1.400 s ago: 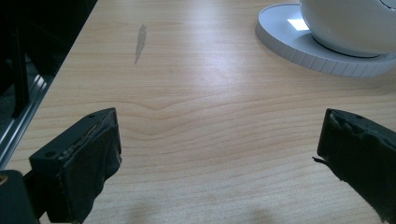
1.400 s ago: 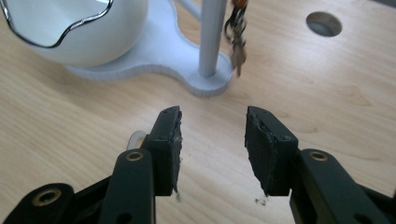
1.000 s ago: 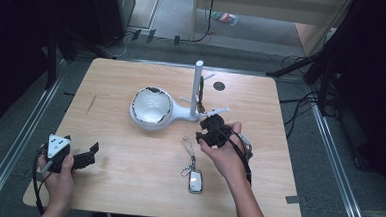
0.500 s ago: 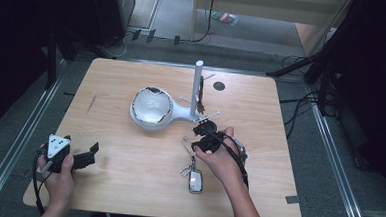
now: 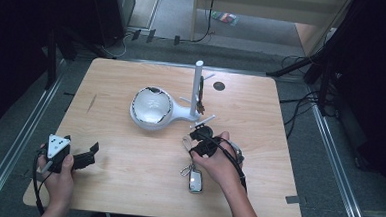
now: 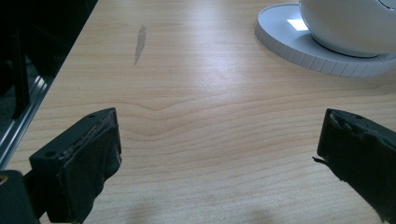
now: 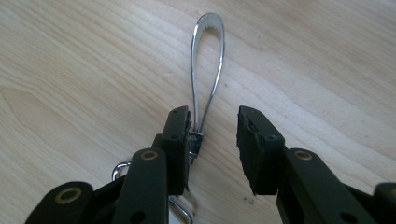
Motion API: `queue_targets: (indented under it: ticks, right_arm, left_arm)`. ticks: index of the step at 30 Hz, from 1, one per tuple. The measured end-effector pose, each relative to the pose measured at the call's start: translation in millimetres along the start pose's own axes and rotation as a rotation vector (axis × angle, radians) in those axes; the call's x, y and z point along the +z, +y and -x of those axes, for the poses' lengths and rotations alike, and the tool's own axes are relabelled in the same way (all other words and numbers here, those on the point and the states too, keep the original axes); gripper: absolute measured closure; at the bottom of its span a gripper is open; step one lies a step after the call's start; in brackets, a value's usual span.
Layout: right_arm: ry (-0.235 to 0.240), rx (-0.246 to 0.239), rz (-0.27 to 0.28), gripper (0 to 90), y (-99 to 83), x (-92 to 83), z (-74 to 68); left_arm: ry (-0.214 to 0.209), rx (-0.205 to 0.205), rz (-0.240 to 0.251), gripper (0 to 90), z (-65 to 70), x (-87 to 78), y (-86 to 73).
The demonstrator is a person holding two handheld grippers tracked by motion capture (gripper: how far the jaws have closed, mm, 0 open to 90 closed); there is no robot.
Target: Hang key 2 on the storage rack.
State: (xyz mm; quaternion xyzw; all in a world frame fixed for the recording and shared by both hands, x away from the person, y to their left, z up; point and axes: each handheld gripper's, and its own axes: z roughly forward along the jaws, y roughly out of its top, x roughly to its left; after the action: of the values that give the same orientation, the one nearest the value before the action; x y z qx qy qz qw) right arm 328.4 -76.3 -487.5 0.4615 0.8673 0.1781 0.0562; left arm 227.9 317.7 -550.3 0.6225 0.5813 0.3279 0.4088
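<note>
the right gripper has just been closing around the key fob's strap loop, not yet pinched; the fob lies on the table, unlifted. hanging on the stand seemingly remains. the left gripper rests open.

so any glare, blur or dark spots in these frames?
High view: surroundings black, table evenly lit, bowl stand rim glints. Left gripper view: jaws soft, white base reflects a bright patch. Right gripper view: sharp, wire loop shines.
</note>
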Motion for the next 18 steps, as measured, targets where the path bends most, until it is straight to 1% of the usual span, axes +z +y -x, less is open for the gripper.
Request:
queue_targets:
  ticks: [4, 7, 8, 9, 12, 16, 18]
  right_arm:
    - [0.006, 0.001, -0.024, 67.1, 0.1, 4.0, -3.4]
    - [0.008, -0.007, -0.042, 68.3, 0.3, 7.0, -4.9]
    - [0.004, -0.016, -0.049, 68.6, 0.2, 8.1, -4.9]
    - [0.003, -0.010, -0.053, 68.9, 0.1, 9.0, -5.9]
    - [0.005, -0.020, -0.064, 69.6, -0.3, 11.8, -6.2]
    - [-0.008, -0.011, -0.083, 71.6, -0.9, 15.9, -7.2]
    - [-0.007, -0.011, -0.088, 73.4, -1.5, 17.8, -7.3]
  left_arm:
    - [0.000, 0.000, 0.000, 0.0, -0.2, -0.1, 0.0]
    - [-0.001, 0.000, 0.000, 0.0, -0.2, -0.1, 0.0]
    - [-0.001, 0.000, 0.000, 0.0, -0.2, 0.0, 0.0]
    - [0.000, 0.000, 0.000, 0.0, -0.1, 0.0, 0.0]
    - [-0.001, 0.000, 0.000, 0.0, -0.2, 0.0, 0.0]
    - [0.000, 0.000, 0.000, 0.0, -0.1, 0.0, 0.0]
    - [0.000, 0.000, 0.000, 0.0, -0.1, 0.1, 0.0]
